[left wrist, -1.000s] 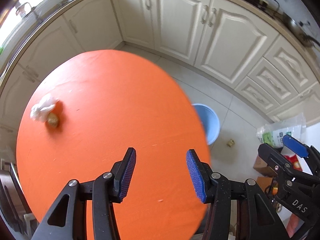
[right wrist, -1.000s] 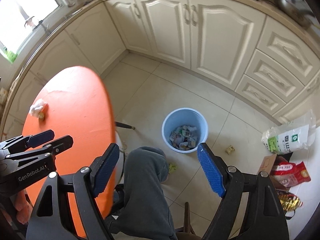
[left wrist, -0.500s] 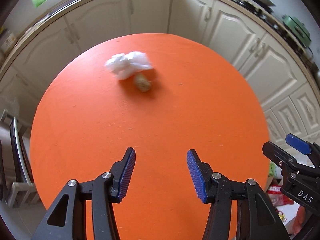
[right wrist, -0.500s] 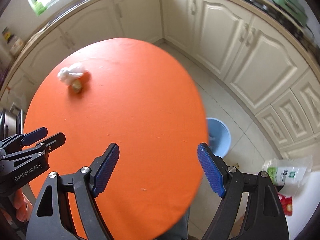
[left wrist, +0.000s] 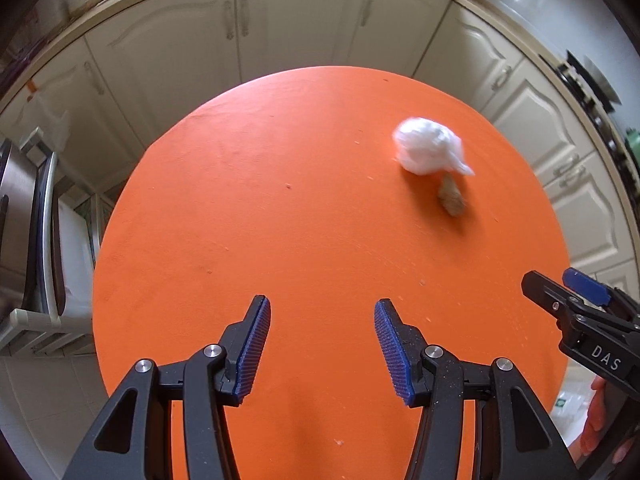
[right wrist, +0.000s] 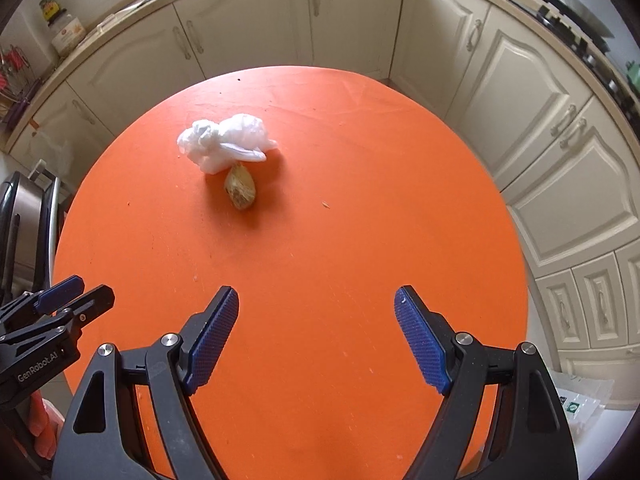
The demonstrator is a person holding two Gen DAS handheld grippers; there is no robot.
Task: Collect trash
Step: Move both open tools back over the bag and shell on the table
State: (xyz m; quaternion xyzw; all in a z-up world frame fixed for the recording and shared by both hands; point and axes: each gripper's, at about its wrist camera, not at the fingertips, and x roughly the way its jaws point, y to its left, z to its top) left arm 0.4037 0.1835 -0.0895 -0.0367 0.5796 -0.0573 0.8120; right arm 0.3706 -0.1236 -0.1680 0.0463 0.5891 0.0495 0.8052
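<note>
A crumpled white plastic wad (right wrist: 224, 144) lies on the round orange table (right wrist: 320, 240), with a small brown lump (right wrist: 239, 191) touching its near side. In the left wrist view the same white wad (left wrist: 430, 151) and brown lump (left wrist: 451, 200) sit at the far right of the table (left wrist: 280, 220). My left gripper (left wrist: 322, 346) hovers open over bare orange surface, nothing between its blue pads. My right gripper (right wrist: 316, 340) is open wider, also empty, well short of the trash. Each gripper shows at the edge of the other's view.
Cream kitchen cabinets (right wrist: 360, 28) curve around behind the table. A metal chair back (left wrist: 36, 220) stands at the table's left edge. A white bag with green print (right wrist: 580, 404) lies on the floor at the lower right.
Both views swung away from the floor and the blue bin onto the table. The white wad and brown lump now sit closer and more central. Neither gripper's opening has changed.
</note>
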